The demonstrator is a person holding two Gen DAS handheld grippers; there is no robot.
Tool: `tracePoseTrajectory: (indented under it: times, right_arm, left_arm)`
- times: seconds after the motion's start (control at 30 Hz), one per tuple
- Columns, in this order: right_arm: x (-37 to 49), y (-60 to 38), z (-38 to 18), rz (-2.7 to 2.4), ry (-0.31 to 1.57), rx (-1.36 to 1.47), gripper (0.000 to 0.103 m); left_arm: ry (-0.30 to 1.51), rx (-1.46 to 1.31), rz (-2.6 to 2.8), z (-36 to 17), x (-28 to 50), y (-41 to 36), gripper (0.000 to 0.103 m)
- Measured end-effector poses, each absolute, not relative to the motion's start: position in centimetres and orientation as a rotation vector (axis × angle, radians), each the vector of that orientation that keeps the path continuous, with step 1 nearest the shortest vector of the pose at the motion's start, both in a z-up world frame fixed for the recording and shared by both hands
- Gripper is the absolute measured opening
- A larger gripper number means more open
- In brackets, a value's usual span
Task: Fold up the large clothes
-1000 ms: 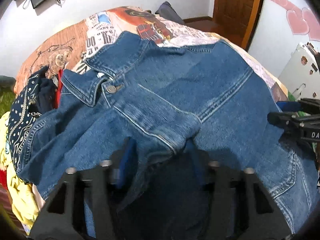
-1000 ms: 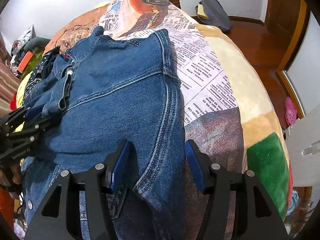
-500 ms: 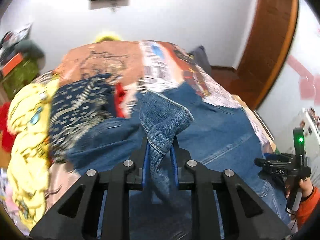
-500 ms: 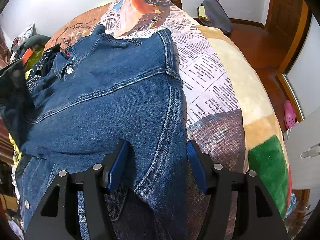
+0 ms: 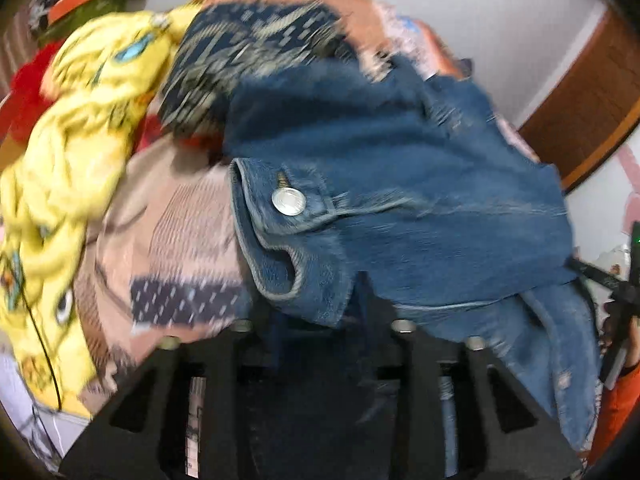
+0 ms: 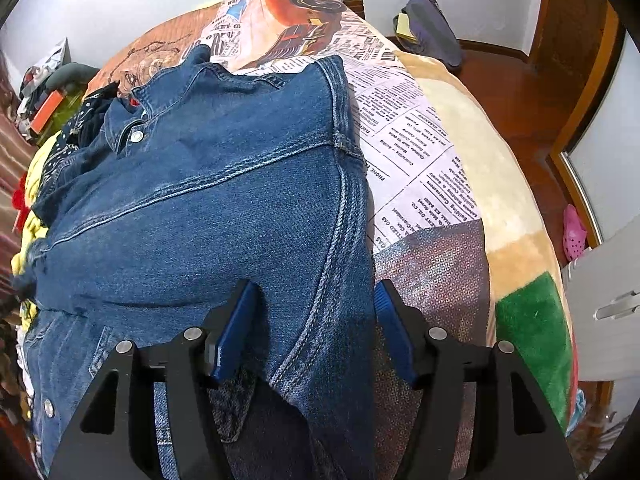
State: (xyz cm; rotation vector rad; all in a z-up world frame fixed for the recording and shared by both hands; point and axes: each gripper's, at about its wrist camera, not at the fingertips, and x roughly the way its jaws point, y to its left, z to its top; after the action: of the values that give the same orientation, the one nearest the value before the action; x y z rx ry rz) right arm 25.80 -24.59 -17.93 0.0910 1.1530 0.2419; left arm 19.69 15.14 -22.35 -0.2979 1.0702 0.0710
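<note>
Sleeve cuff (image 5: 288,240) lying just ahead of left gripper (image 5: 320,332), jaws just opened, cuff between, grip unclear. Right gripper (image 6: 312,336) half-open, astride jacket (image 6: 224,208) side edge.

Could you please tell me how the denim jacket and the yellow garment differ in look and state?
The denim jacket is plain blue with metal buttons and stitched seams; the yellow garment carries a printed pattern. The denim jacket lies spread over the bedspread; the yellow garment sits crumpled in a heap beside it. Both are clothing.
</note>
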Motion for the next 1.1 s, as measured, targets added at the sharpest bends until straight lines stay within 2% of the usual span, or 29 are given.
tracePoseTrajectory:
  times: [0.03,0.1,0.17,0.33,0.57,0.77,0.97,1.03,1.1]
  right_arm:
    - [25.8,-24.6,-17.9,0.241,1.153,0.091,0.058]
    - [25.8,-24.5,-17.9,0.241,1.154,0.091,0.058]
    - [25.8,-24.5,-17.9,0.242,1.156,0.090,0.059]
    - [26.1,-24.7,-17.6,0.248,1.179,0.097,0.058]
    - [28.3,-25.2,-15.6,0.248,1.145,0.120,0.059]
    - [31.4,-25.2,-14.6,0.234,1.108,0.119,0.059]
    - [34.6,-24.4,-16.8,0.242,1.145,0.112,0.059]
    - [35.9,-24.3,-17.6,0.256,1.153,0.127,0.059]
    - [37.0,-24.2,-18.0,0.283,1.161,0.166,0.058]
  left_arm:
    - [1.067,-0.312,0.081,-22.7,19.3,15.5,0.052]
    - [1.060,-0.327,0.104,-22.9,18.5,16.1,0.068]
    - [1.066,-0.326,0.109,-22.9,18.0,16.3,0.071]
    - [1.082,-0.288,0.097,-21.9,17.5,17.1,0.071]
    - [1.001,-0.311,0.144,-19.1,20.6,20.7,0.071]
    - [1.013,-0.351,0.137,-20.4,25.0,22.7,0.071]
    - [1.038,-0.389,0.094,-23.0,28.9,23.3,0.071]
    - [1.038,-0.409,0.076,-23.6,29.7,23.7,0.069]
    - [1.036,-0.429,0.061,-24.2,30.5,23.9,0.060]
